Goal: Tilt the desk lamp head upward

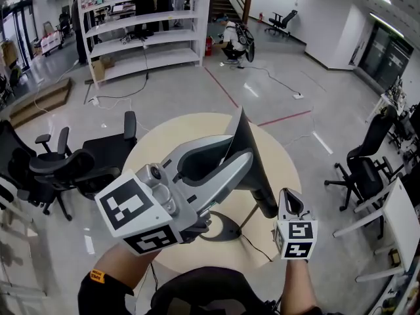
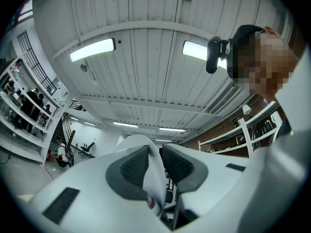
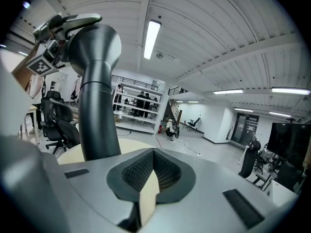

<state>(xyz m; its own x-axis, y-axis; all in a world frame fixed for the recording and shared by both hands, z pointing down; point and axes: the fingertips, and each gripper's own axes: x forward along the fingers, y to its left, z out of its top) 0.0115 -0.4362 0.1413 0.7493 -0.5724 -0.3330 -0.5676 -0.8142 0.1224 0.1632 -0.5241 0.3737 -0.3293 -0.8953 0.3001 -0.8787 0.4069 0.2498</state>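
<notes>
The desk lamp stands on a round beige table point(image 1: 283, 169), its dark base point(image 1: 223, 229) near the front edge. Its dark head point(image 1: 254, 159) rises steeply, white on the inside. My left gripper point(image 1: 231, 151) has its jaws round the head's upper rim. In the left gripper view the white rim point(image 2: 155, 181) lies against one pad, with a slim gap at the other, so the left gripper point(image 2: 154, 164) is open. My right gripper point(image 1: 291, 199) is shut and empty beside the head's lower end. From the right gripper point(image 3: 153, 166) the lamp point(image 3: 99, 96) rises at the left.
A black cable point(image 1: 257, 246) runs from the lamp base over the table's front. Black office chairs stand left point(image 1: 72, 169) and right point(image 1: 367, 166) of the table. White shelves point(image 1: 144, 25) and a crouching person point(image 1: 233, 38) are far back; a white desk point(image 1: 401, 218) is at the right.
</notes>
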